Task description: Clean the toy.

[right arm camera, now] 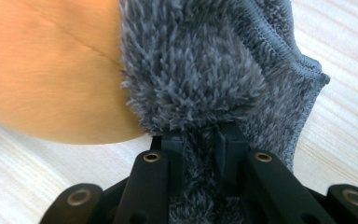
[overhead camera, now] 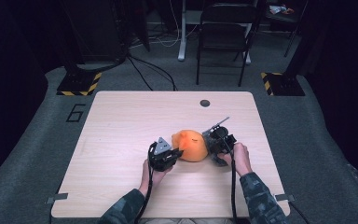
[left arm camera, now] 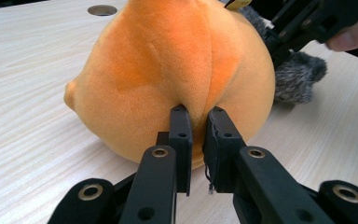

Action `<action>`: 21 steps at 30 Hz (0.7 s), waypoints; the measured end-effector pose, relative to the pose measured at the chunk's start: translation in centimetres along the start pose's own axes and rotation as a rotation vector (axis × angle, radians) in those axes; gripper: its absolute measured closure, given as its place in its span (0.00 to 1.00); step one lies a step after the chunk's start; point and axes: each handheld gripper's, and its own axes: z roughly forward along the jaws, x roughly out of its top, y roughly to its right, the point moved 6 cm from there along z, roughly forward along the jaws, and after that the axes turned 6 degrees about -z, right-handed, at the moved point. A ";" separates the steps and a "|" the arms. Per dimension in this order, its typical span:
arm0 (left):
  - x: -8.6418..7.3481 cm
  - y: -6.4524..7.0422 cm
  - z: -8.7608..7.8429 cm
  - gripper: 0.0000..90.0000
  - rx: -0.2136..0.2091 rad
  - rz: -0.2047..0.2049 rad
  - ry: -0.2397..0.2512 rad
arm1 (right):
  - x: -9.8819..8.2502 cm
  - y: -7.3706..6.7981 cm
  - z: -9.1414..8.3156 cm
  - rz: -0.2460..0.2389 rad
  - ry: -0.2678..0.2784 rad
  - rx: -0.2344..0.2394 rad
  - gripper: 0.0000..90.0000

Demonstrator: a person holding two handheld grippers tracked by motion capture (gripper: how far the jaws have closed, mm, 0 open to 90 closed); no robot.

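Observation:
An orange plush toy lies on the wooden table, a little right of the middle. My left gripper is at its left side; in the left gripper view the gripper is shut on a pinched fold of the orange plush. A grey fuzzy cloth piece sits against the toy's far side. My right gripper meets the toy from the right. In the right gripper view that gripper is shut on the grey fuzzy cloth, with the orange plush beside it.
A round cable hole sits near the table's far edge. A black chair and cables stand on the floor beyond the table. Both of the person's sleeves come in over the near edge.

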 end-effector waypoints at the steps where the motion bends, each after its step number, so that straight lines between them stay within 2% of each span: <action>1: 0.0 0.0 0.0 0.91 -0.002 -0.006 0.001 | -0.1 0.1 0.3 0.010 0.001 0.000 0.85; 4: -0.1 0.0 0.0 0.91 0.000 -0.011 0.001 | -0.9 0.5 1.7 0.015 -0.043 0.000 0.85; 5: -0.1 -0.2 0.0 0.91 0.003 -0.001 -0.001 | -0.9 0.6 2.1 0.026 -0.032 0.003 0.85; 6: 0.0 -0.2 0.0 0.90 0.003 -0.006 0.003 | -0.9 0.7 2.1 0.033 -0.033 0.020 0.85; 8: 0.0 -0.2 0.0 0.90 0.006 -0.018 0.013 | -0.8 0.8 1.7 0.010 -0.042 0.003 0.85; 11: -0.1 -0.1 0.0 0.90 -0.006 -0.013 0.005 | -0.6 0.9 0.6 0.019 -0.045 -0.008 0.85; 14: -0.1 0.0 0.0 0.90 -0.010 -0.005 0.000 | 0.0 1.3 -1.4 0.015 -0.001 -0.022 0.85; 16: -0.1 0.1 0.1 0.90 -0.008 -0.004 0.003 | 0.6 1.0 -3.0 0.006 0.049 -0.025 0.85; 18: -0.2 0.2 0.1 0.90 -0.010 -0.007 0.002 | 1.4 0.3 -4.9 -0.021 0.106 -0.026 0.85; 19: -0.1 0.2 0.1 0.90 -0.009 0.005 -0.002 | 1.9 -0.3 -5.9 -0.036 0.135 -0.031 0.85; 21: -0.1 0.2 0.1 0.90 -0.004 0.005 0.003 | 2.7 -1.7 -7.5 -0.089 0.182 -0.040 0.85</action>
